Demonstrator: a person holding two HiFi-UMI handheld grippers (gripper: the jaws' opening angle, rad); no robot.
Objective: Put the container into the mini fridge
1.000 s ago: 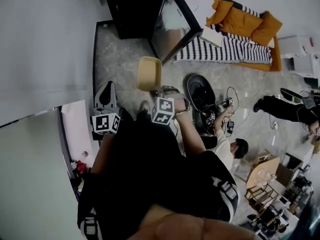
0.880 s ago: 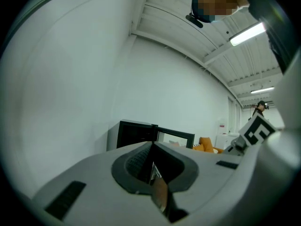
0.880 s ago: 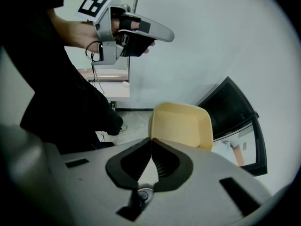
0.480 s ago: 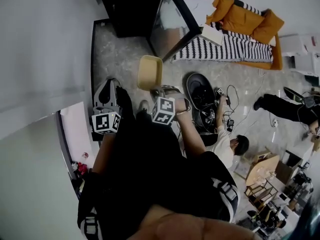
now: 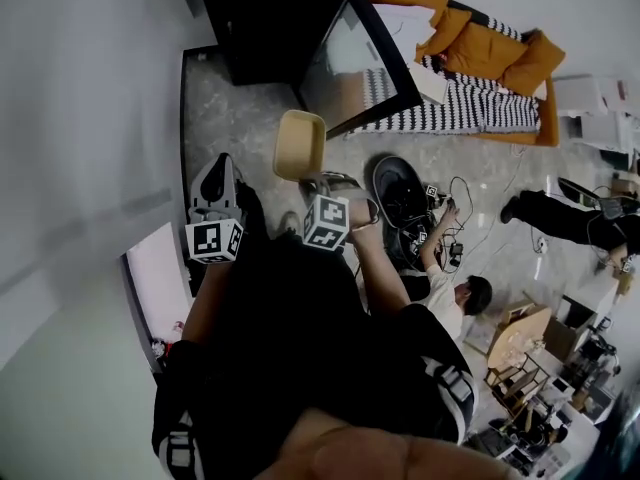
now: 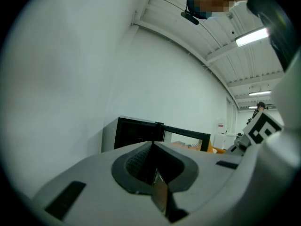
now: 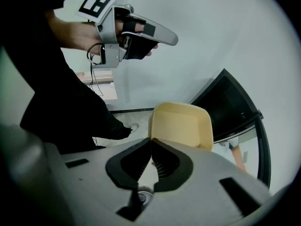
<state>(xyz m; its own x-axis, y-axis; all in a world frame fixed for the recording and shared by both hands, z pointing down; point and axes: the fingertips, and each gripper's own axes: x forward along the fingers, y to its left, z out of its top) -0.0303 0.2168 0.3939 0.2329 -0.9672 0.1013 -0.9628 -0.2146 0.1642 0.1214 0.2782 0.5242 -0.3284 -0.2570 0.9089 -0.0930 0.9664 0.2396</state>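
Mini fridge [image 5: 262, 18]: black cabinet at the top of the head view, standing on the floor against the wall. It sits larger and lower in the view than a second ago, so the person has likely drawn nearer.

Door [image 5: 355, 63]: glass-fronted and swung wide open to the right. It has also slid closer to the carried load, and the opening looks unobstructed.

Container [image 5: 299, 146]: a shallow, pale yellow tub held in the air above the floor, short of the fridge and not yet inside. Its place in the view has hardly shifted. It looks empty, open side towards the gripper camera.

Right gripper [image 5: 315, 180]: clenched on the near rim of the container, with the jaws meeting on the edge. The grip is unchanged.

Left gripper [image 5: 217, 168]: jaws pressed together with nothing between them, carried level beside the right one and pointing towards the fridge.

Status: the carry is under way and the approach is closing. Still to do, by this reading: reach through the open front, set the container on a shelf and let go.
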